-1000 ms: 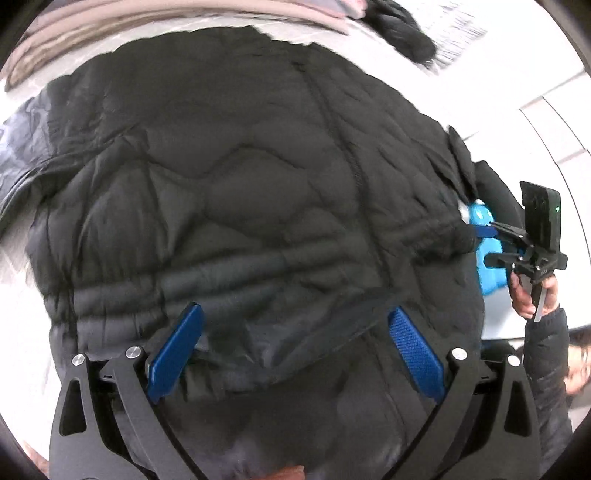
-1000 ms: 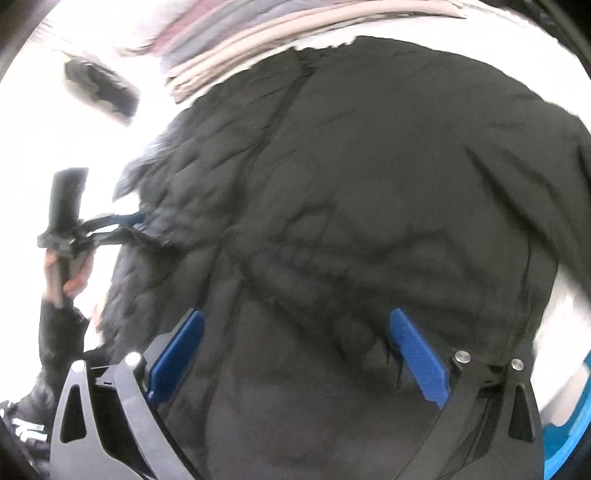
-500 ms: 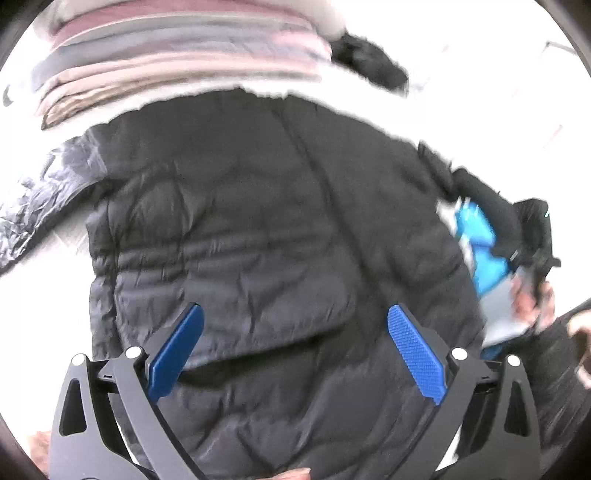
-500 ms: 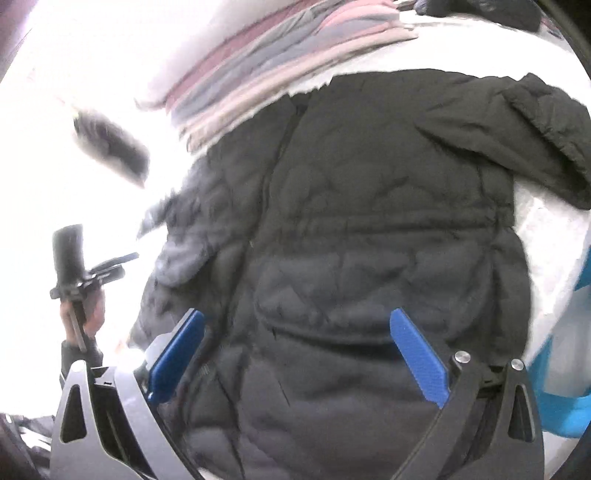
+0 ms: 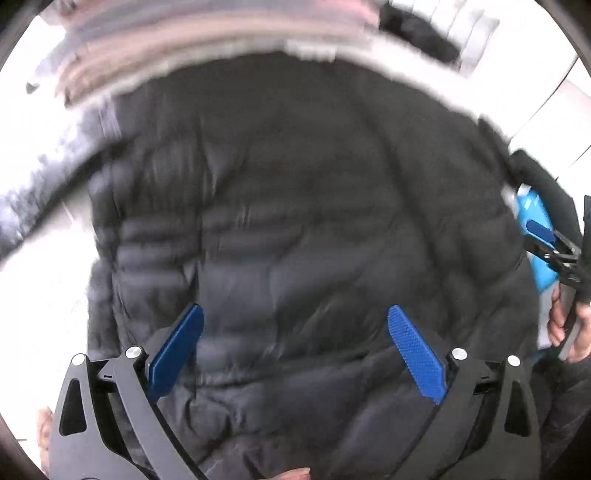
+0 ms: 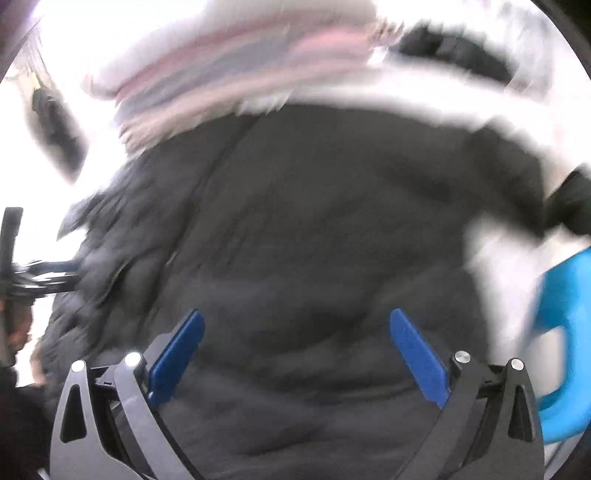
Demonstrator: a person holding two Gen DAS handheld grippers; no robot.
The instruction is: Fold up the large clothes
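A large black quilted jacket [image 5: 295, 221] lies spread on a white surface and fills both views; it also shows in the right wrist view [image 6: 314, 240]. My left gripper [image 5: 295, 343] is open and empty, its blue pads above the jacket's lower part. My right gripper [image 6: 295, 347] is open and empty, also over the jacket's lower part. The right gripper shows at the right edge of the left wrist view [image 5: 550, 240], beside the jacket's right side. The left gripper shows at the left edge of the right wrist view [image 6: 40, 273]. Both views are blurred.
A stack of folded pink and grey clothes [image 5: 203, 48] lies beyond the jacket's top edge, also seen in the right wrist view [image 6: 229, 74]. A dark garment [image 5: 417, 29] lies at the back right. A bright blue object [image 6: 561, 332] sits to the jacket's right.
Both grippers have stayed open. Both cameras have moved back toward the jacket, which fills more of each view than half a second ago. Both views have become blurred.
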